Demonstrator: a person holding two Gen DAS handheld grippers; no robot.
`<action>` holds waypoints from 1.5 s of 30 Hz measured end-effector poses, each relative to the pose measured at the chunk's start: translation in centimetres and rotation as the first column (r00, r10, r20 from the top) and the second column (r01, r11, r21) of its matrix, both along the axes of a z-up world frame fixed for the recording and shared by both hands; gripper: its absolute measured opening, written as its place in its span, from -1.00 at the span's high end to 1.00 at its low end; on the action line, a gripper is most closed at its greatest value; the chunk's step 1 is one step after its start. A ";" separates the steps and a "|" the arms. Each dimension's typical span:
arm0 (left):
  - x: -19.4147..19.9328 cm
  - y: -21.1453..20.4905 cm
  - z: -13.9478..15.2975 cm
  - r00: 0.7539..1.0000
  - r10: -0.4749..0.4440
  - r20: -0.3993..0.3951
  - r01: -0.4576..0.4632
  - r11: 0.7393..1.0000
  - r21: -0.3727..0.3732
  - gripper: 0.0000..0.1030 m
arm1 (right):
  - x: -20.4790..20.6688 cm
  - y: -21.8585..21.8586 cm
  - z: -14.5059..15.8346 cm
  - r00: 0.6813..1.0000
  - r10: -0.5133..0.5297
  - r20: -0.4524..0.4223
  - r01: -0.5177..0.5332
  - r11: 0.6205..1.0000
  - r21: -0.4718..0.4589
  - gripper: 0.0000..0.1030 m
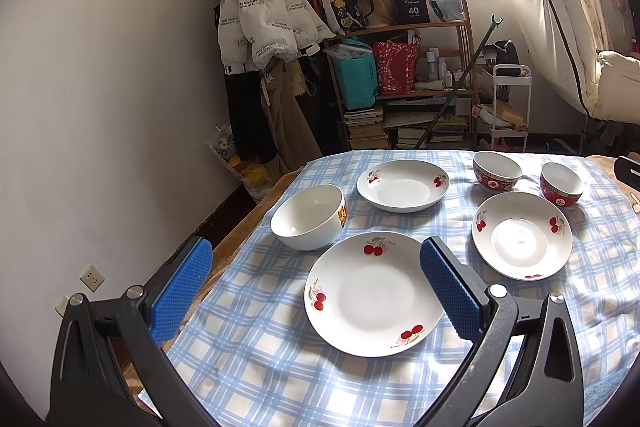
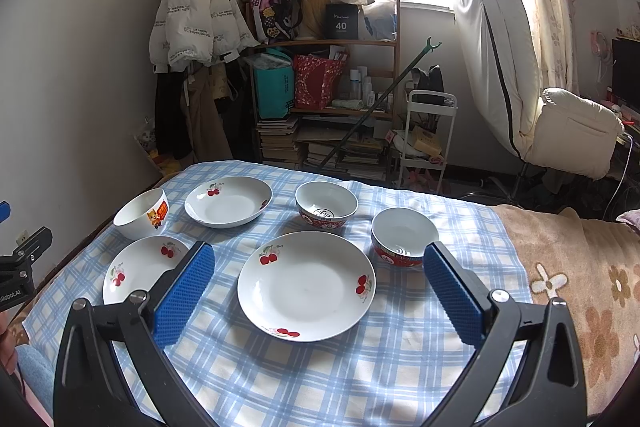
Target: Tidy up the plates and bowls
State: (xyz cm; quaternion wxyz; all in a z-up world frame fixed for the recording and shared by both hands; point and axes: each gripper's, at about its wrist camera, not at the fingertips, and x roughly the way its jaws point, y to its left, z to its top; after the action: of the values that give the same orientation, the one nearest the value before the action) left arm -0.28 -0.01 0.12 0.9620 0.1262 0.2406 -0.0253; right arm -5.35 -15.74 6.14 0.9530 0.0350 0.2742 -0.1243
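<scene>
Plates: 3, white with red cherry prints, all lying flat and apart on the cloth. Near plate (image 1: 374,293) lies close to the left gripper; right plate (image 1: 522,235) lies in front of the red bowls; far plate (image 1: 403,185), deeper than the others, lies toward the cloth's far edge.
Bowls: 3, upright and empty. White bowl (image 1: 308,217) (cartoon cat and red label on its side, seen from the right wrist view) stands just beside the near plate's far left rim. Red bowl A (image 1: 497,171) and red bowl B (image 1: 561,183) (red patterned outside, white inside) stand side by side, apart, beyond the right plate.
Stacking: none; each of the six pieces rests alone on the cloth.
Cloth (image 1: 256,347): 1, blue and white check, spread over a beige flowered blanket (image 2: 580,287).
Left gripper (image 1: 316,281): spread wide, blue pads empty, held above the cloth with the near plate between its fingers in view.
Right gripper (image 2: 319,281): spread wide, empty, held above the cloth with the right plate framed between its fingers.
Backdrop: 1 wooden shelf (image 1: 404,27) of bags and books, 1 white puffer jacket (image 1: 264,11) hung by the wall, flowered curtains at a bright window.
</scene>
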 end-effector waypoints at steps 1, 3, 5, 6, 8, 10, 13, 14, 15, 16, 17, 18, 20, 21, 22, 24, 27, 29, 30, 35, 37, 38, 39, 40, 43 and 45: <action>0.0 0.0 0.0 1.000 0.000 0.000 0.000 1.000 0.000 -0.98 | 0.0 0.0 0.0 1.000 0.001 0.000 -0.001 1.000 0.000 -1.00; 0.0 0.0 0.0 1.000 0.000 0.000 0.000 1.000 -0.001 -0.98 | 0.0 0.0 0.0 1.000 -0.001 0.000 0.001 1.000 0.000 -1.00; 0.0 0.0 0.0 1.000 -0.002 0.000 0.002 1.000 0.000 -0.98 | 0.0 0.0 0.0 1.000 0.002 -0.001 -0.002 1.000 0.001 -1.00; 0.0 0.0 0.0 1.000 -0.001 0.002 0.001 1.000 0.001 -0.98 | 0.0 0.0 0.0 1.000 0.000 0.000 0.000 1.000 0.000 -1.00; 0.0 0.0 0.0 1.000 0.000 0.003 0.000 1.000 0.001 -0.98 | 0.0 0.0 0.0 1.000 0.000 0.000 0.000 1.000 0.001 -1.00; 0.0 -0.1 0.1 1.000 0.000 0.002 0.000 1.000 0.001 -0.98 | 0.0 0.0 -0.1 1.000 0.000 -0.001 0.000 1.000 0.002 -1.00; -0.1 -0.1 0.0 1.000 0.000 0.003 0.000 1.000 0.001 -0.98 | 0.0 0.0 0.0 1.000 0.000 -0.001 0.000 1.000 0.001 -1.00; -0.1 -0.1 0.0 1.000 -0.001 0.002 0.001 1.000 0.001 -0.98 | 0.0 0.0 0.0 1.000 0.001 0.000 -0.001 1.000 0.000 -1.00; -0.1 -0.1 0.0 1.000 -0.001 0.002 0.001 1.000 0.001 -0.98 | 0.0 0.1 0.0 1.000 0.001 -0.001 -0.001 1.000 0.001 -1.00; -0.1 -0.1 0.0 1.000 0.000 0.003 0.000 1.000 0.001 -0.98 | 0.0 0.0 -0.1 1.000 0.002 -0.001 -0.002 1.000 0.000 -1.00; -0.1 -0.1 0.0 1.000 0.000 0.003 0.000 1.000 0.001 -0.98 | 0.0 0.0 0.0 1.000 0.001 0.000 -0.001 1.000 0.001 -1.00; 0.0 0.0 0.0 1.000 -0.001 0.003 0.001 1.000 0.000 -0.98 | 0.0 0.0 0.0 1.000 0.000 -0.001 0.000 1.000 0.001 -1.00; 0.0 -0.1 0.1 1.000 -0.001 0.003 0.001 1.000 0.001 -0.98 | 0.0 0.0 0.0 1.000 0.000 0.000 0.000 1.000 0.001 -1.00; -0.1 -0.1 0.1 1.000 0.000 0.003 0.000 1.000 0.001 -0.98 | 0.0 0.0 0.0 1.000 0.000 0.000 0.000 1.000 0.001 -1.00; -0.1 -0.1 0.1 1.000 0.001 0.003 -0.001 1.000 0.002 -0.98 | 0.0 0.0 -0.1 1.000 -0.001 -0.001 0.001 1.000 0.001 -1.00; -0.1 -0.3 0.1 1.000 0.000 0.001 0.000 1.000 0.002 -0.98 | 0.0 0.0 -0.1 1.000 0.000 -0.001 0.000 1.000 0.000 -1.00; -0.1 -0.3 0.1 1.000 0.000 0.002 0.000 1.000 0.003 -0.98 | 0.0 0.0 0.0 1.000 0.001 -0.001 -0.001 1.000 0.001 -1.00; -0.1 -0.3 0.1 1.000 0.000 0.001 0.000 1.000 0.003 -0.98 | 0.0 0.0 -0.1 1.000 0.001 -0.001 -0.001 1.000 0.001 -1.00; -0.1 -0.2 0.1 1.000 0.001 0.001 -0.001 1.000 0.002 -0.98 | 0.0 0.0 -0.1 1.000 0.000 -0.001 0.000 1.000 0.001 -1.00; -0.1 -0.3 0.1 1.000 0.001 0.003 -0.001 1.000 0.002 -0.98 | 0.0 0.0 -0.1 1.000 0.000 -0.001 0.000 1.000 0.001 -1.00; -0.1 -0.3 0.1 1.000 0.000 0.003 0.000 1.000 0.002 -0.98 | 0.0 0.0 -0.1 1.000 0.000 -0.002 0.000 1.000 0.000 -1.00; -0.1 -0.3 0.1 1.000 0.000 0.002 0.000 1.000 0.002 -0.98 | 0.0 0.0 -0.1 1.000 0.000 -0.002 0.000 1.000 0.000 -1.00; -0.1 -0.3 0.1 1.000 0.001 0.002 -0.001 1.000 0.002 -0.98 | 0.0 0.0 -0.1 1.000 0.000 -0.001 0.000 1.000 0.000 -1.00; -0.1 -0.3 0.1 1.000 0.001 0.002 -0.001 1.000 0.003 -0.98 | 0.0 0.0 -0.1 1.000 0.001 -0.001 -0.001 1.000 0.000 -1.00; -0.1 -0.3 0.1 1.000 0.001 0.002 -0.001 1.000 0.001 -0.98 | 0.0 0.0 -0.1 1.000 0.000 -0.001 0.000 1.000 0.000 -1.00; -0.1 -0.3 0.1 1.000 0.000 0.003 0.000 1.000 0.001 -0.98 | 0.0 0.0 -0.1 1.000 0.000 -0.002 0.000 1.000 0.000 -1.00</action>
State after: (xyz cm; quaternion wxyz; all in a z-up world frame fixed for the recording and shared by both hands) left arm -0.39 -0.27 0.23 0.9623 0.1268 0.2395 -0.0248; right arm -5.32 -15.70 6.08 0.9527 0.0352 0.2750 -0.1243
